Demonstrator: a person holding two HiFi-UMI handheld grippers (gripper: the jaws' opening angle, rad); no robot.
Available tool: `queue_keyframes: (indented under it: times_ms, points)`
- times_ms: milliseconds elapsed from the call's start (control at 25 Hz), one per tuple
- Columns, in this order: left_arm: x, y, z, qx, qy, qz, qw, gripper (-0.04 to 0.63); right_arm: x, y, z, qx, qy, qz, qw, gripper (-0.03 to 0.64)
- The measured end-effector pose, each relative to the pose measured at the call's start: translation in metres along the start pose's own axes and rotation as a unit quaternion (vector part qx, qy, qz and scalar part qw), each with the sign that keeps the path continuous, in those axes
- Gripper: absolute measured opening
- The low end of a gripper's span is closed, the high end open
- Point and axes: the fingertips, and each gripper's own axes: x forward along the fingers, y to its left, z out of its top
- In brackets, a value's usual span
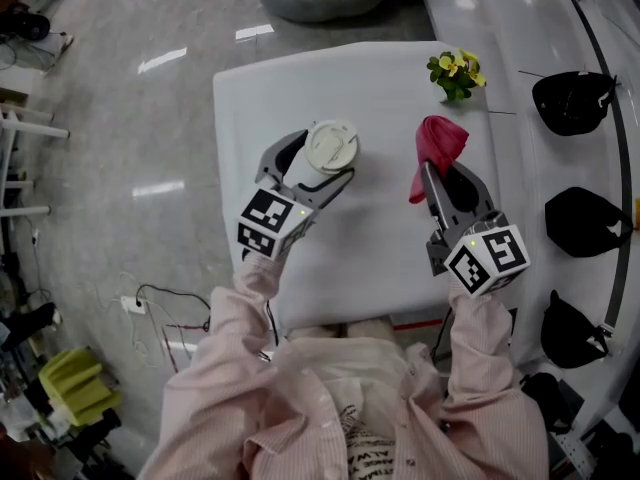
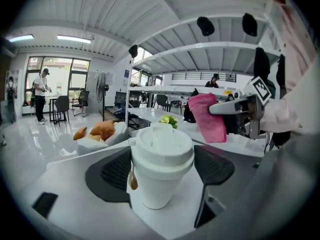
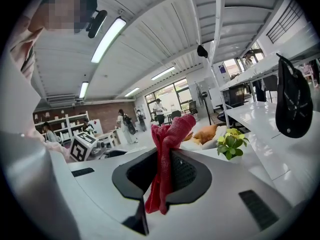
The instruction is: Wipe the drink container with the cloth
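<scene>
Head view: left gripper (image 1: 326, 155) jaws stand apart, the white lidded cup (image 1: 332, 144) between them. Right gripper (image 1: 437, 176) jaws pinch the red cloth (image 1: 440, 143), which bunches beyond their tips.

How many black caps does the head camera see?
3, in a row down the right side: top cap, middle cap, bottom cap. A dark shape below them may be a fourth.

The head view looks steeply down on the white surface (image 1: 380, 248), with the left hand-held gripper (image 1: 322, 158) and right hand-held gripper (image 1: 447, 176) mid-frame. Each gripper view sits close behind its own jaws, facing level across that surface; all three share the plant (image 1: 455, 73).
</scene>
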Motion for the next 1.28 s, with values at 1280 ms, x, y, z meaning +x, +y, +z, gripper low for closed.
queue_keyframes:
  times_ms: [1280]
  points:
    - [-0.001,0.0,0.0,0.005,-0.004,-0.018,0.9998,0.39,0.129,0.101,0.028,-0.398,0.085,0.172,0.897,0.046]
